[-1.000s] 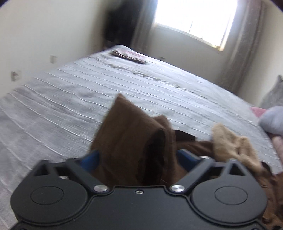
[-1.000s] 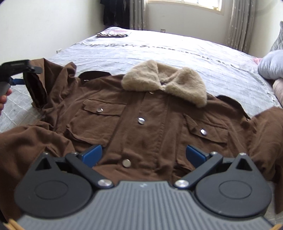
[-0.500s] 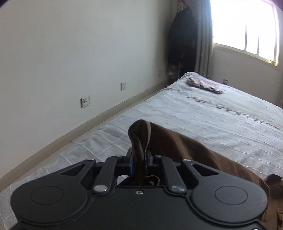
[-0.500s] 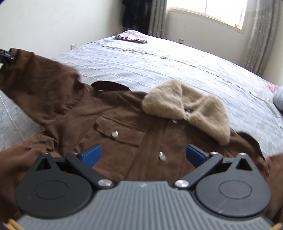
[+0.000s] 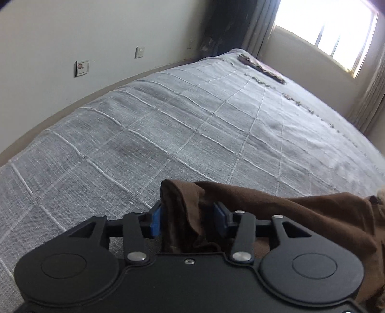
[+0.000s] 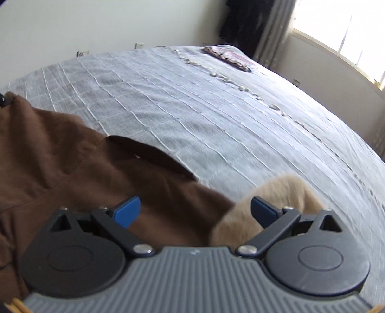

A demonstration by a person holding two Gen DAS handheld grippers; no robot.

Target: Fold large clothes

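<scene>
The left tool [image 5: 187, 219] has its blue pads [image 5: 156, 220] partly apart, having just been opening, with a bunched end of the brown jacket's sleeve [image 5: 182, 211] standing between them; the left pad lies against the cloth, the right one shows a slight gap, so the fold sits loose rather than pinched. From there the brown jacket [image 5: 312, 216] runs off to the right along the lower edge of the left wrist view.

The right tool [image 6: 195, 211] stands wide apart with nothing gripped. It hovers over the jacket's shoulder area: brown cloth [image 6: 72, 173] fills the space below and left of it, and the tan fleece collar [image 6: 272, 199] lies just under its right pad. A dark lining edge [image 6: 149, 154] shows along the jacket's far border.

The jacket lies on a bed with a grey grid-stitched bedspread [image 5: 192, 125] that stretches away toward the window [image 5: 336, 36]. A small folded patterned cloth [image 6: 228, 57] rests at the far end of the bed. A pale wall with sockets [image 5: 82, 68] runs along the left side, dark clothes [image 6: 243, 21] hang in the corner beside the curtains [image 5: 370, 101]
</scene>
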